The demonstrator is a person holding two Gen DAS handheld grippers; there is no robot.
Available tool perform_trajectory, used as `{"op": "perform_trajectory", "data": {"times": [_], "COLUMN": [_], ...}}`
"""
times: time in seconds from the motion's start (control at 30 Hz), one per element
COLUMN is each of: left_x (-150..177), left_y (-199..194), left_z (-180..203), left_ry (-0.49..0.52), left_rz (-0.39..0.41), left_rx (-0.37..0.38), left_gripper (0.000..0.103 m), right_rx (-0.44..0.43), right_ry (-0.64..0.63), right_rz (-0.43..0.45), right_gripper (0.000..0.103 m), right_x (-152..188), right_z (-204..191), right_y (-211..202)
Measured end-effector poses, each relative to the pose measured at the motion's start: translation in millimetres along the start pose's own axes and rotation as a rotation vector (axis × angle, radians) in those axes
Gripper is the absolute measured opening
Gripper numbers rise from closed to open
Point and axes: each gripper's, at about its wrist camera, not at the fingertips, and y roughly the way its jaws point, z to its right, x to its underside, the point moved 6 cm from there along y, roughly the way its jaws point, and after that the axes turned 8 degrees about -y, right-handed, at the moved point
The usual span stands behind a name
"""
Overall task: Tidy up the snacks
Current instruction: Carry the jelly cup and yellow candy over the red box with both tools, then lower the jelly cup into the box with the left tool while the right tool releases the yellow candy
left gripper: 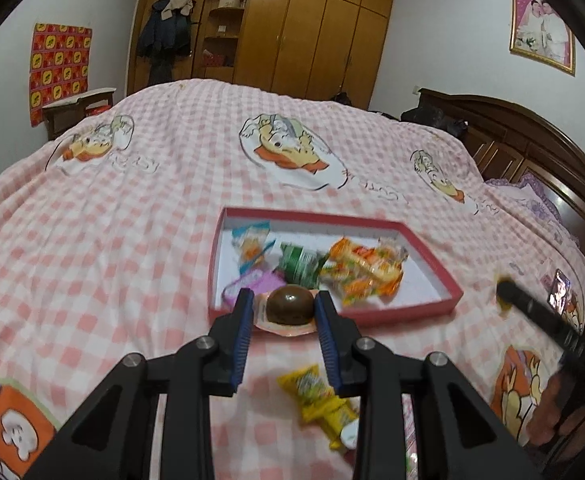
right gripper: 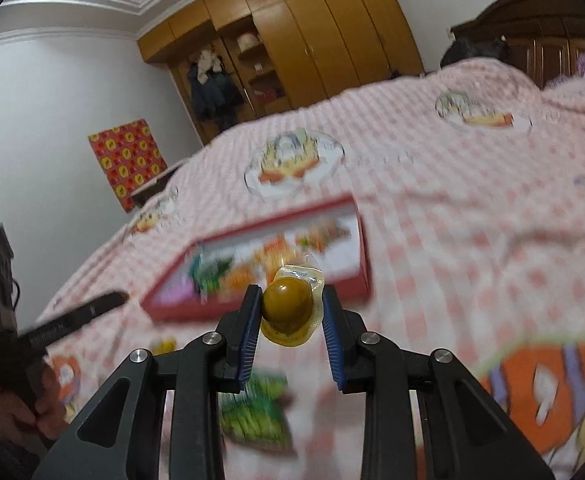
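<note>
A bed (left gripper: 140,184) fills both views, covered by a soft pink-and-white checked quilt printed with cartoon figures. A shallow red box (left gripper: 428,302) with a white floor lies flat on the quilt near the middle of the bed, its long axis running across the left wrist view. Crinkly foil packets are heaped inside it: an orange one (left gripper: 366,270) toward the right, a green one (left gripper: 300,266) in the middle, a blue-and-orange one (left gripper: 250,242) at the far left corner.

The left gripper (left gripper: 281,307) is closed part-way on a brown egg (left gripper: 290,305), round and glossy, sealed in clear plastic with a flat flange. The egg is held just at the box's near wall, so the box lies straight ahead of this gripper and slightly beyond it.

The right gripper (right gripper: 292,307) is likewise closed part-way on an olive egg (right gripper: 286,302), smooth and shiny in the same kind of clear wrap. From it the box (right gripper: 252,308) lies ahead and to the left, its near wall just past the fingertips. The left gripper is judged the nearer to the box interior.

Two packets are left loose on the quilt near the bed's near edge: a yellow packet (left gripper: 324,404) below the left gripper, and a blurred green packet (right gripper: 252,416) below the right.
</note>
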Motion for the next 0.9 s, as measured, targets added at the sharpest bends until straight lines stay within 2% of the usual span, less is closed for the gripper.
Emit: {"op": "perform_trajectory", "data": {"times": [0.1, 0.27, 0.4, 0.57, 0.73, 0.9], "left_x": [-10, -25, -37, -46, -47, -32], "left_y": [3, 12, 18, 32, 55, 86], "left_z": [6, 9, 10, 9, 6, -1], "left_ry": [0.017, 0.02, 0.023, 0.019, 0.006, -0.025], "left_rz": [0.008, 0.007, 0.016, 0.024, 0.027, 0.021], "left_rx": [0.003, 0.006, 0.014, 0.015, 0.003, -0.015], "left_gripper": [0.032, 0.032, 0.033, 0.033, 0.033, 0.033], "right_rx": [-0.005, -0.026, -0.05, -0.014, -0.005, 0.008], "right_ry": [-0.029, -0.116, -0.062, -0.036, -0.025, -0.041], "right_rz": [0.022, 0.011, 0.024, 0.011, -0.028, -0.06], "right_gripper": [0.031, 0.031, 0.031, 0.031, 0.031, 0.031], "right_x": [-29, -62, -75, -76, -68, -41], "right_z": [-7, -26, -18, -8, -5, -4], "right_y": [4, 15, 20, 32, 61, 94]}}
